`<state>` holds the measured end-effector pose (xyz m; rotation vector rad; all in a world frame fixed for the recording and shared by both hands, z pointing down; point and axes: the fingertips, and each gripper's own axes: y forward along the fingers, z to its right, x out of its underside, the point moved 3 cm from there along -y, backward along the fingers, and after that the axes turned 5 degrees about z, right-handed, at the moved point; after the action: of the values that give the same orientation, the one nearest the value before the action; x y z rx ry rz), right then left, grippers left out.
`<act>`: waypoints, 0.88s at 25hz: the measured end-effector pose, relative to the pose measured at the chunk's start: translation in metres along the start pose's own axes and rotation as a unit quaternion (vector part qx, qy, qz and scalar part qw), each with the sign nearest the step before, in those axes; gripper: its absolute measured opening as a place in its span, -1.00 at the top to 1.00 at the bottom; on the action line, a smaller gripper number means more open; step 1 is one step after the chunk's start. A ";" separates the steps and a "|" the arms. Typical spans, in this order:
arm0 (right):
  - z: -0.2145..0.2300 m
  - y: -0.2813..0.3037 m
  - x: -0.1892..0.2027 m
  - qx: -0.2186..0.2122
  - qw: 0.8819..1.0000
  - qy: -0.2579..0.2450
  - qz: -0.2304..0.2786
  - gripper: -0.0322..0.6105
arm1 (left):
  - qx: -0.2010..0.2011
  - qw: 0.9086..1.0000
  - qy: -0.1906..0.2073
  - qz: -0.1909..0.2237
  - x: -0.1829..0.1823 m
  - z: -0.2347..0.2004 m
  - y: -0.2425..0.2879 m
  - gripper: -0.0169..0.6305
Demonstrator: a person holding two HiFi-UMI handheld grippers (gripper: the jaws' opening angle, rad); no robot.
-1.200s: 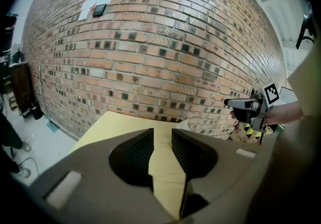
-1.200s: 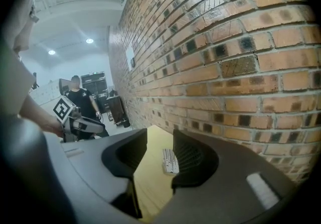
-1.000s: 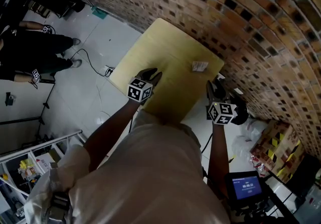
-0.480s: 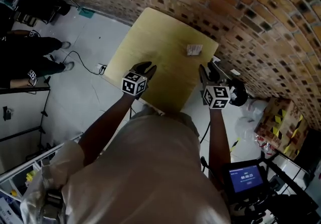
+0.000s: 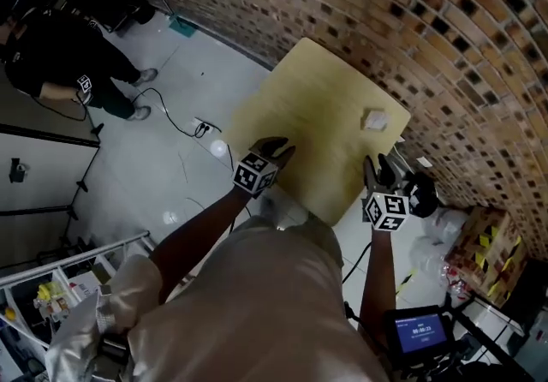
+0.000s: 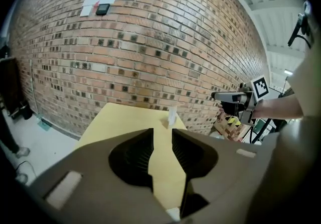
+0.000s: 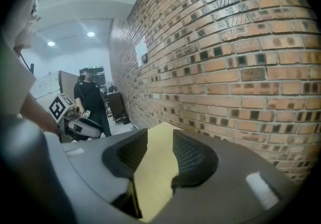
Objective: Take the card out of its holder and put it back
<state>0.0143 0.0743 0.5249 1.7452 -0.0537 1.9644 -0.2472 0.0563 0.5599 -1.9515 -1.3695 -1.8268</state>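
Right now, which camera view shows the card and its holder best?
The left gripper view: the card stands upright on the table's far end. The head view shows only a small pale patch; the right gripper view misses it.

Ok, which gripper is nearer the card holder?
Right. In the head view the right gripper is directly below the card holder; the left gripper is farther, lower left.

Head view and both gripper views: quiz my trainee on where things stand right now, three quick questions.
1. Where is the card? A) standing on the table, near the wall; B) on the floor; C) on a chair.
2. True or false: the left tongs and the right tongs are both open and empty.
3. Fill in: the wall behind the table is built of ___.
Key: 1 A; 2 true; 3 brick.
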 end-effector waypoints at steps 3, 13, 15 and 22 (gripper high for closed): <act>-0.027 0.005 0.003 -0.001 1.000 0.003 0.005 0.40 | -0.007 1.000 -0.005 0.008 0.010 -0.019 -0.033 0.53; -0.097 -0.007 0.003 0.011 1.000 0.008 0.027 0.43 | -0.034 0.999 -0.018 0.035 0.027 -0.064 -0.134 0.53; -0.105 -0.008 0.002 0.015 0.999 0.009 0.034 0.44 | -0.036 0.998 -0.020 0.040 0.029 -0.068 -0.147 0.53; -0.131 -0.019 -0.001 0.017 0.998 0.010 0.052 0.45 | -0.031 0.998 -0.018 0.043 0.045 -0.070 -0.174 0.53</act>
<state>-0.0991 0.1367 0.4951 1.7757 -0.1077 2.0686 -0.4216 0.1344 0.5355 -2.0494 -1.2327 -1.8252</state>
